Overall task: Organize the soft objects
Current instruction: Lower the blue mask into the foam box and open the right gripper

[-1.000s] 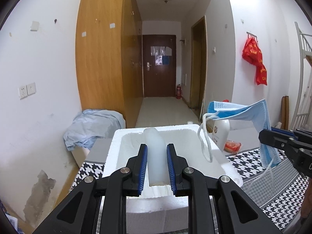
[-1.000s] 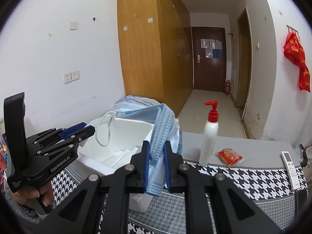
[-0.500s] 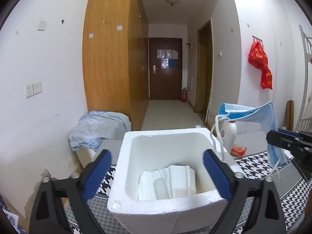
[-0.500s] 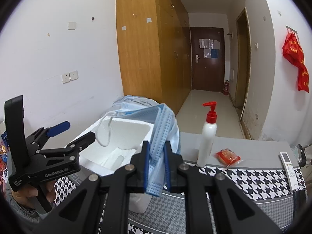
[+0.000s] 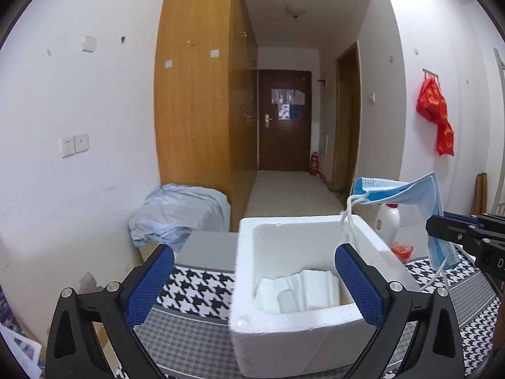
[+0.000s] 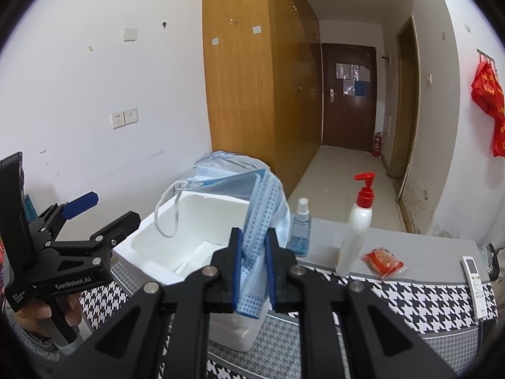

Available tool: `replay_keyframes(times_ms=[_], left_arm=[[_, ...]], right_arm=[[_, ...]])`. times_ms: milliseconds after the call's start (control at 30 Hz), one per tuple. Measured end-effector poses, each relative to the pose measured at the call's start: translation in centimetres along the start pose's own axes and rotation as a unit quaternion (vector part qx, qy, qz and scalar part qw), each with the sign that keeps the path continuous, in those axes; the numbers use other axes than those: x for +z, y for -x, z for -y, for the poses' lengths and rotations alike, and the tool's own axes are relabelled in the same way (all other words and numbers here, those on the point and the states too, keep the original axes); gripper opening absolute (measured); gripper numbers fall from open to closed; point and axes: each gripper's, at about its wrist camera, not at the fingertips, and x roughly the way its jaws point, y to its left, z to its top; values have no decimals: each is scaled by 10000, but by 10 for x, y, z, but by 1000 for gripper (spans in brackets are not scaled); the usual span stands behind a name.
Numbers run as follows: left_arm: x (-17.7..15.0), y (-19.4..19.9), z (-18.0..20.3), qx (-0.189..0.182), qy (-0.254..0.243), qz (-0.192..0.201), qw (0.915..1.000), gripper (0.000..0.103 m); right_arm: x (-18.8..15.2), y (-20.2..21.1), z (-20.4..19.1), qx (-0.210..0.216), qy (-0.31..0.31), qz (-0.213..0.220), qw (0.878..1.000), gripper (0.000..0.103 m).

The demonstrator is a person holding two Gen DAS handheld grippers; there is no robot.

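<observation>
Reading "GenRobot.AI" in white on the black body of the left gripper (image 6: 101,218), seen from the right wrist. Showing only a cut-off "D" on the right gripper (image 5: 442,230) from the left wrist. Finding the red hanging bag's (image 6: 489,104) print and the door's (image 6: 348,94) papers too blurred.

Ahead of you a corridor runs to a dark brown door (image 6: 348,94), with a tall wooden wardrobe (image 6: 252,79) along its left wall and a small fire extinguisher (image 6: 377,143) on the floor near the door. On the surface (image 6: 426,303) — covered in a houndstooth cloth — you have a white pump bottle with a red top (image 6: 356,227), a small blue spray bottle (image 6: 300,230), a red snack packet (image 6: 383,260) and a white remote (image 6: 475,284). Red bags (image 6: 489,101) hang on the right wall — a crumpled pale blue cloth (image 5: 176,211) lies heaped by the wardrobe.
</observation>
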Motion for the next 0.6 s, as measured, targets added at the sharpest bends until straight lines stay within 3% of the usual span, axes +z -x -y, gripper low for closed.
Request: replay_keyframes(times_ms=[600], left_arm=[[-8,11,-31,181,65,4,9998,102]], right_arm=[[7,-33,-31,336,192,-288,9988,17]])
